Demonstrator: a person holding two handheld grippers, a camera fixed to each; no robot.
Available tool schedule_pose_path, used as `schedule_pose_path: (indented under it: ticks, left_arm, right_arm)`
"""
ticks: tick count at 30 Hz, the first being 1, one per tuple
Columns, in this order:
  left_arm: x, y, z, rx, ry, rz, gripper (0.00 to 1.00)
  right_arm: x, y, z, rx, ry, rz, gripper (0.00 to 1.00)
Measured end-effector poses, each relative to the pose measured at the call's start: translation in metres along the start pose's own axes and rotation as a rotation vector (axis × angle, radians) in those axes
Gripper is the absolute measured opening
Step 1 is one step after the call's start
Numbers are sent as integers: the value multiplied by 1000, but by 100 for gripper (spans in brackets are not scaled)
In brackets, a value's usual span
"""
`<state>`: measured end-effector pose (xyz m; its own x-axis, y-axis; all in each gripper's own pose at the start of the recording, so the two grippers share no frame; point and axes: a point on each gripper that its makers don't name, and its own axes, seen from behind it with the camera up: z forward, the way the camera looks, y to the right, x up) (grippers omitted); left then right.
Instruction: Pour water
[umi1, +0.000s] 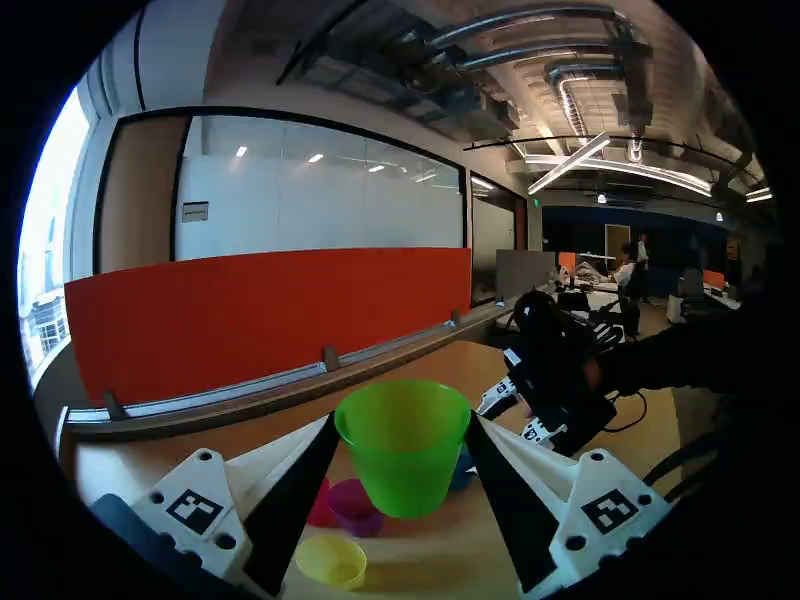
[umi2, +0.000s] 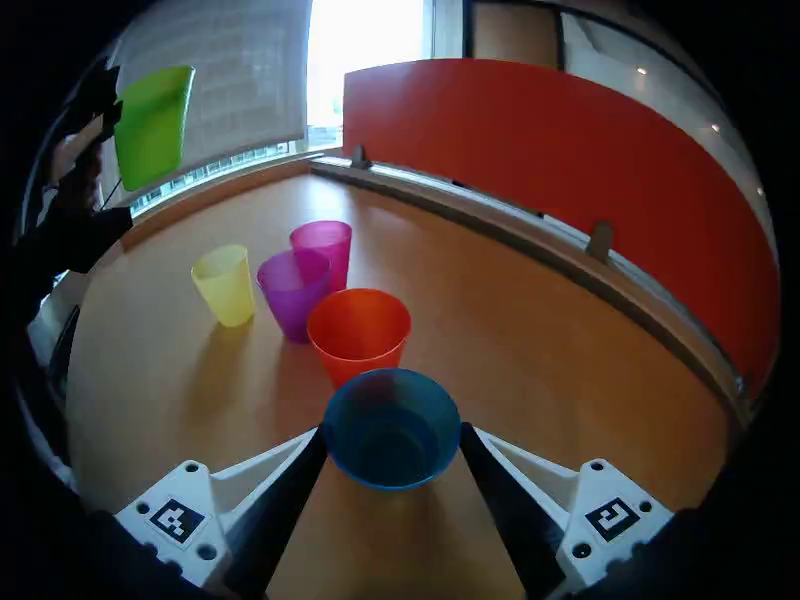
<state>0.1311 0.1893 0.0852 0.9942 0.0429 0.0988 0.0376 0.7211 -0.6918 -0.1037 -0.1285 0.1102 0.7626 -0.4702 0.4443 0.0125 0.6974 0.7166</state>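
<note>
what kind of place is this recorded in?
Looks like an open-plan office: a long wooden desk with an orange-red divider panel, a glass-walled room behind it, and exposed ceiling ducts over further workstations where people sit.

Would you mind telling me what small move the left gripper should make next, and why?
Probably carry the green cup sideways until it sits above the blue cup, before any tilting. The left gripper holds the green cup raised and well off to the side, while the right gripper grips the blue cup, mouth up, near the orange cup.
</note>
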Motion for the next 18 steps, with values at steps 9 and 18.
schedule_pose_path:
  ticks: [9,18]
  left_arm:
    - [-2,-2,0,3,-3,-3,89]
    - [-5,-5,-2,7,-8,-5,89]
  right_arm:
    - [1,0,5,0,0,-7,100]
    - [1,-2,10,2,7,-11,94]
